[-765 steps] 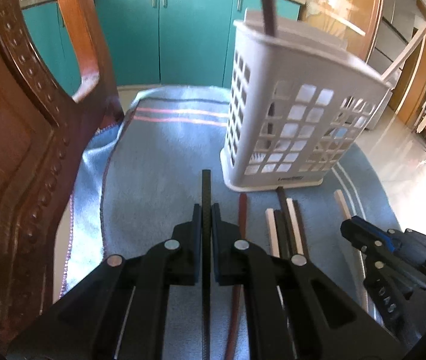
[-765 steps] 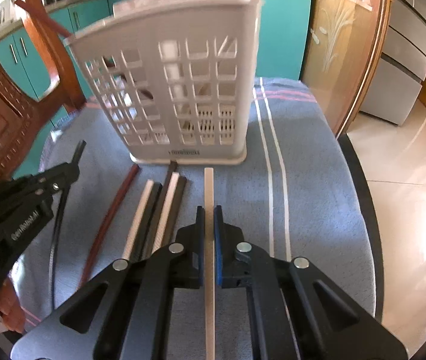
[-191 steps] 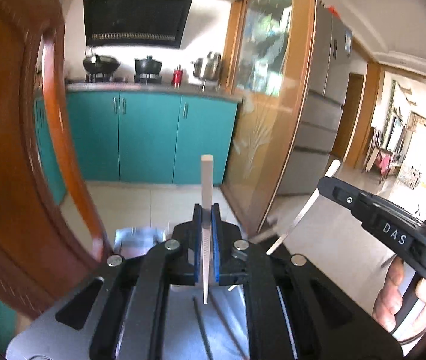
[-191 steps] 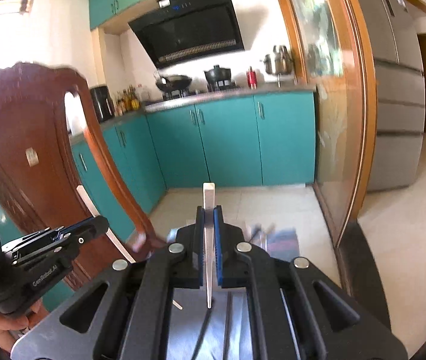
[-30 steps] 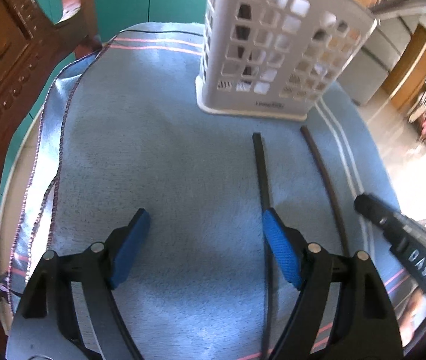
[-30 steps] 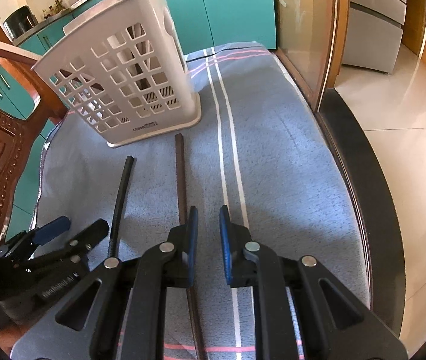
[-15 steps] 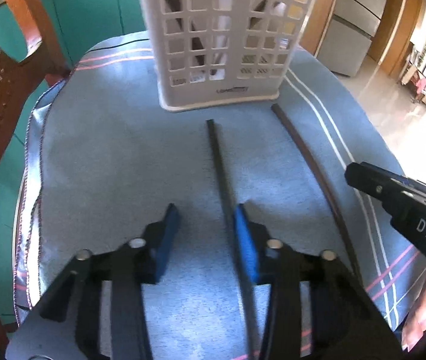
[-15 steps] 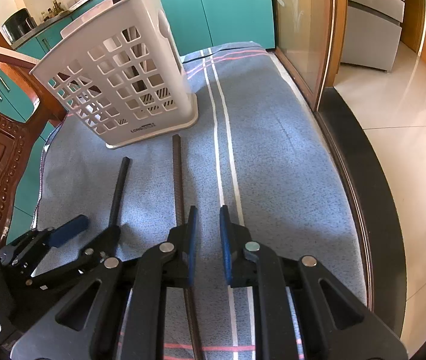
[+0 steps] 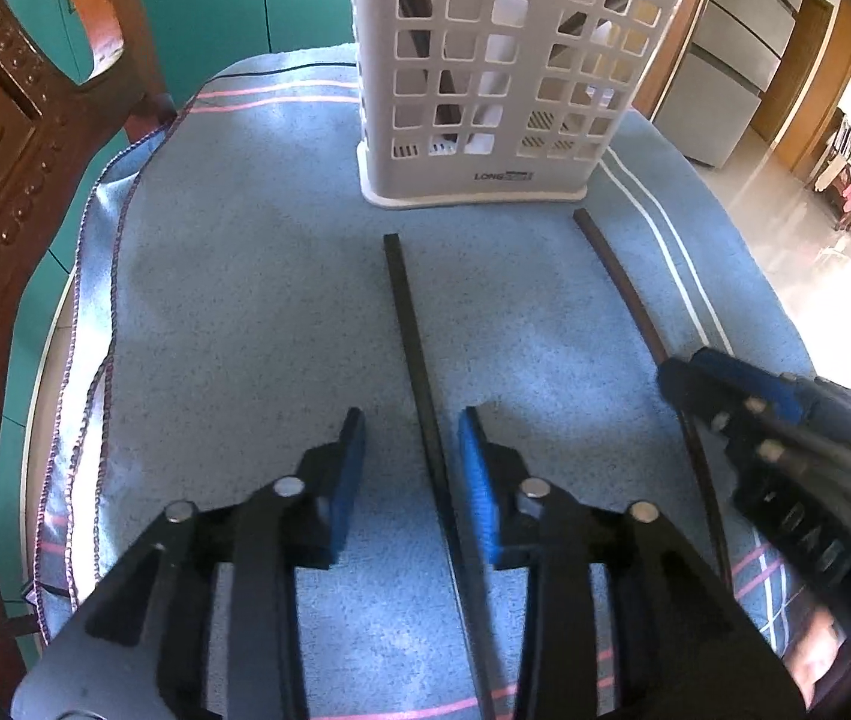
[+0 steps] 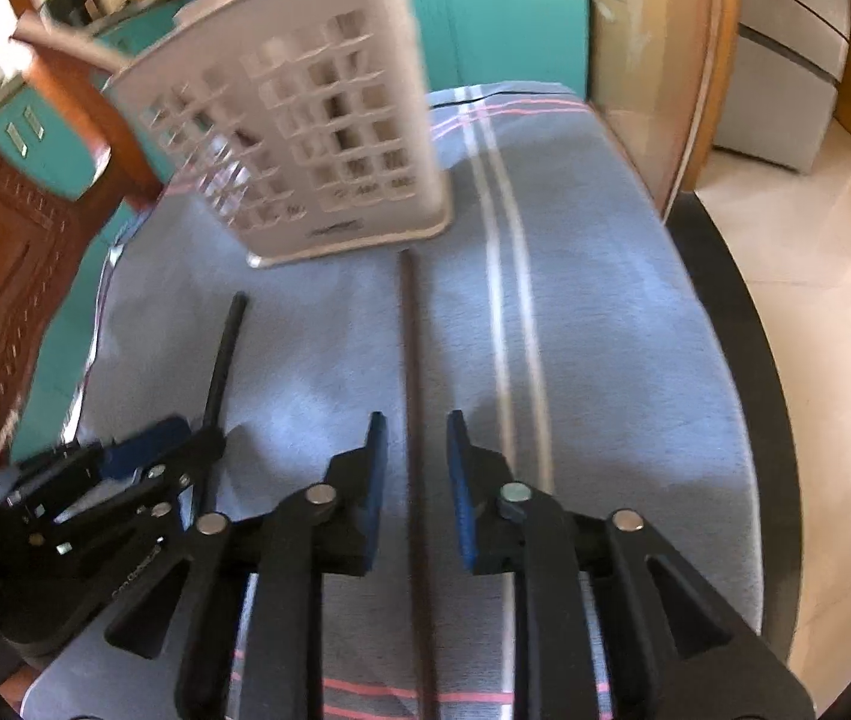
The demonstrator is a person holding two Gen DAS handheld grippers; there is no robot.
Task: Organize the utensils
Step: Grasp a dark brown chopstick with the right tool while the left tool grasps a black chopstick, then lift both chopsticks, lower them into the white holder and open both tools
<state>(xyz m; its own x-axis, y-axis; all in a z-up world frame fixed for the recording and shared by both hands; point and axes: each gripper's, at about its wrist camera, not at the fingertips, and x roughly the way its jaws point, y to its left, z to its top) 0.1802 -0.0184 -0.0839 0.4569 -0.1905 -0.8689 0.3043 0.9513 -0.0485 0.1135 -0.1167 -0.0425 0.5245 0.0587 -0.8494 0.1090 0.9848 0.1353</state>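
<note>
Left tool (image 9: pixel 410 438) is opening astride the black chopstick (image 9: pixel 407 312), pads clear; your right tool (image 10: pixel 416 450) opens around the brown chopstick (image 10: pixel 408 348), untouched. Ahead of both stands the white basket (image 9: pixel 509 90) on the blue cloth (image 9: pixel 245 276).

Your right hand-held gripper (image 10: pixel 416 444) sits low over the blue striped cloth (image 10: pixel 605 330), jaws opening, with the brown chopstick (image 10: pixel 408 360) running straight up the gap between the blue pads (image 10: pixel 376 468). Neither pad looks to be pressing on it. The chopstick's far end stops just short of the white slotted basket (image 10: pixel 305 138), which stands upright on the cloth and looks a bit smeared with blur. Off to the left, your left hand-held gripper (image 10: pixel 143 450) is down by the black chopstick (image 10: pixel 222 354), which lies roughly alongside the brown one, well apart from it. A carved wooden chair (image 10: pixel 11 240) fills the left edge.
</note>
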